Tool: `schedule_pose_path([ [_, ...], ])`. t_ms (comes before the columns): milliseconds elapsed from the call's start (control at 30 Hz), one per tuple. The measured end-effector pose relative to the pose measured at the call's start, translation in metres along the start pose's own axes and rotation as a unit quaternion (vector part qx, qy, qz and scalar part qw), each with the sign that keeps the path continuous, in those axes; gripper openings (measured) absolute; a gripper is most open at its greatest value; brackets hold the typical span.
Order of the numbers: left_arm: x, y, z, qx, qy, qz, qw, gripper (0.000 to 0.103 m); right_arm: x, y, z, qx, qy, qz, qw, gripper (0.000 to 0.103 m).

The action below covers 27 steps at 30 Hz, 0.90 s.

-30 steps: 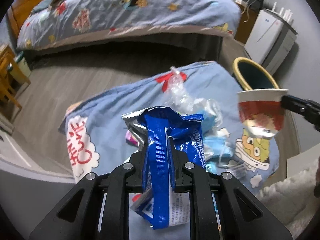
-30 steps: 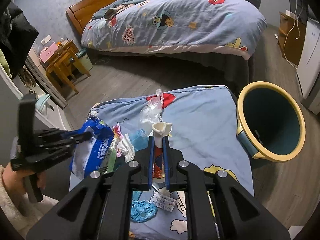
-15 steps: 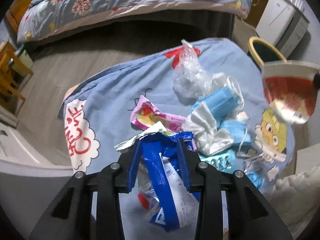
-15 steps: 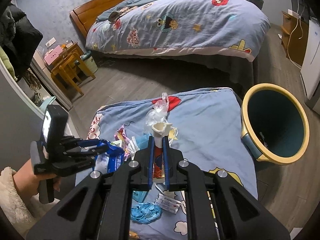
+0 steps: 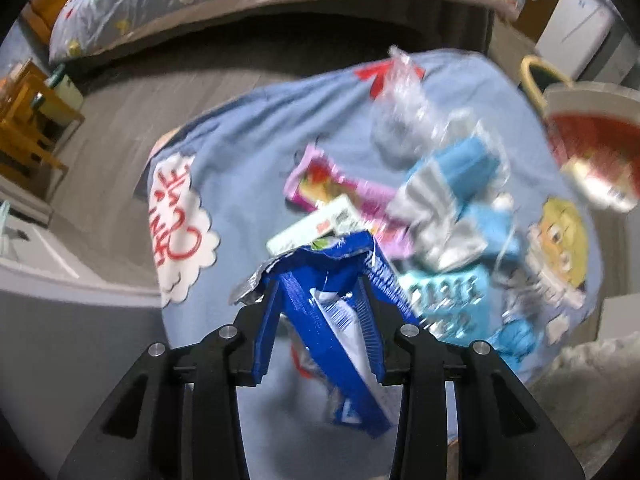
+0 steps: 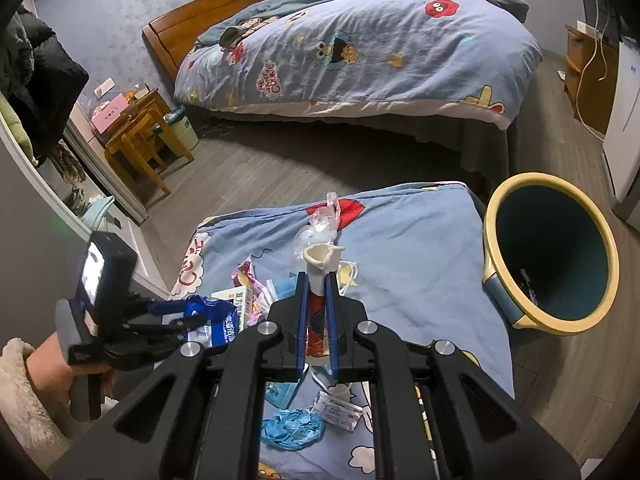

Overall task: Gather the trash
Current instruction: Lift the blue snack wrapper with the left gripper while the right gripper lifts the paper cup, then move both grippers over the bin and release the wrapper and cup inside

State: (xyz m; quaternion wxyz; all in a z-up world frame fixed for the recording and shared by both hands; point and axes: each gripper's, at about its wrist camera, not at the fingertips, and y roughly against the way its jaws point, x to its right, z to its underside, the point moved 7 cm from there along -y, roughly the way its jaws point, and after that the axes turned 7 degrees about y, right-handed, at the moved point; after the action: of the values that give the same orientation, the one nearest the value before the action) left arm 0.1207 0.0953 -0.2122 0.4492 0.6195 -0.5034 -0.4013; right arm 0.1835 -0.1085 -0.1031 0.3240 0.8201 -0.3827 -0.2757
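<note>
The left gripper points down over the blue blanket, its jaws opening with a blue snack bag between them, not squeezed. The right gripper is clamped on a crushed paper cup. The trash bin stands at three o'clock of the blanket, the litter pile at its centre.

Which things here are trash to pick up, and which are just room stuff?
Trash job: blue wrapper between the opening left fingers; paper cup pinched in the right fingers; pink wrapper; face masks; clear bag; bin.

Room stuff: bed; wooden stool.
</note>
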Motion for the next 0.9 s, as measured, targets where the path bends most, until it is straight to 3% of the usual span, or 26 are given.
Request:
schedule_pose_path([
  [167, -0.011, -0.005, 0.000, -0.008, 0.028, -0.016, 0.9995, 0.040, -0.002, -0.001, 0.001, -0.002, 0.005, 0.000, 1.000, 0.008],
  [333, -0.022, 0.014, -0.004, 0.017, 0.068, -0.006, 0.9975, 0.040, 0.001, -0.001, 0.000, -0.003, 0.003, 0.000, 1.000, 0.008],
  [467, -0.019, -0.002, 0.014, -0.029, 0.096, 0.016, 0.9948, 0.040, 0.001, -0.002, 0.000, -0.003, 0.004, -0.001, 1.000, 0.008],
  [633, -0.017, -0.021, 0.021, -0.051, 0.098, 0.016, 0.9937, 0.037, -0.001, -0.002, -0.001, -0.003, 0.008, -0.002, 1.000, 0.008],
  [733, -0.023, -0.015, 0.013, -0.028, 0.096, 0.014, 0.9949, 0.016, 0.000, 0.000, 0.000, -0.001, 0.009, -0.002, 1.000, 0.008],
  [900, -0.018, 0.024, -0.008, 0.034, 0.077, 0.020, 0.9963, 0.015, 0.005, 0.010, -0.006, 0.012, -0.001, 0.003, 1.000, 0.008],
])
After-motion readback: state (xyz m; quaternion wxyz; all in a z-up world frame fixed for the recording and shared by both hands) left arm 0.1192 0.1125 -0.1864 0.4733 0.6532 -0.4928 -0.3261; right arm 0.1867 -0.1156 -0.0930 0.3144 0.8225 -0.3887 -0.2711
